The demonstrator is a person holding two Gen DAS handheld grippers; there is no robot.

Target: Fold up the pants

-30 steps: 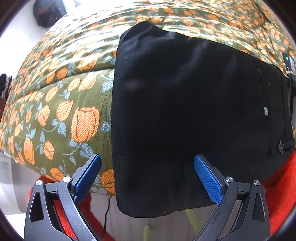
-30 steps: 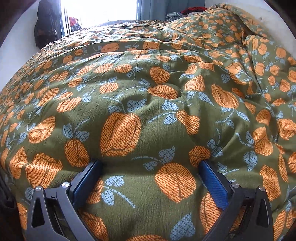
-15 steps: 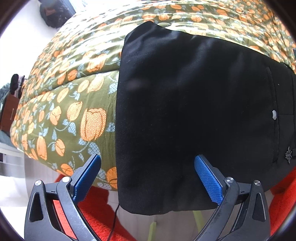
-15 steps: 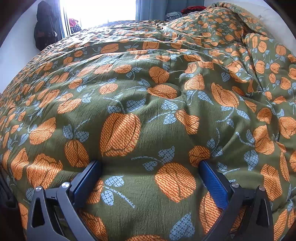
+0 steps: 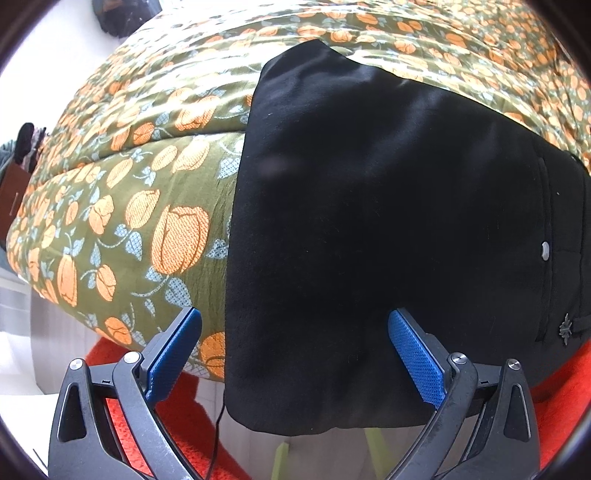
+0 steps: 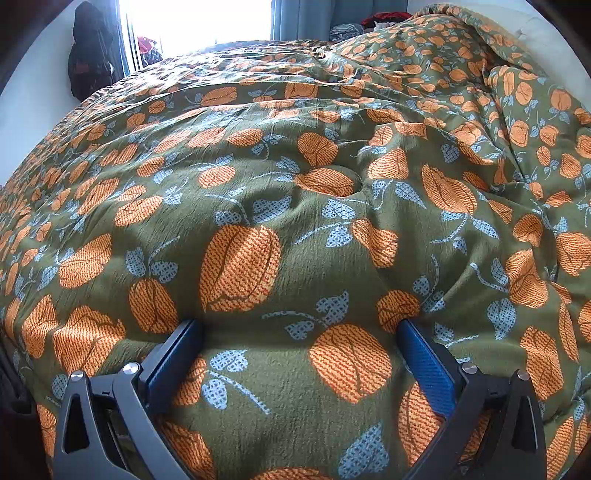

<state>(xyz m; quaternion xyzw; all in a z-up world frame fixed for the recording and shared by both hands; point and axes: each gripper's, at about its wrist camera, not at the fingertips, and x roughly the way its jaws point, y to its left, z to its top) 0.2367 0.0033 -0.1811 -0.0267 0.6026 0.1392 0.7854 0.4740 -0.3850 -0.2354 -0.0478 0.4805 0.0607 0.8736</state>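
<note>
Black pants lie folded on the green quilt with orange flowers, their near end hanging over the bed's edge. A metal button and a small emblem show at the right side. My left gripper is open and empty, hovering just in front of the hanging end. My right gripper is open and empty, its fingers pressed onto the quilt. The pants do not show in the right wrist view.
Below the bed edge in the left wrist view lie a red rug, a thin black cable and a pale floor. In the right wrist view a bright window and dark hanging clothes stand beyond the bed.
The left gripper has shifted slightly, so the pants sit a little more to the right and the view pulled back a bit. The right gripper has stayed still.
</note>
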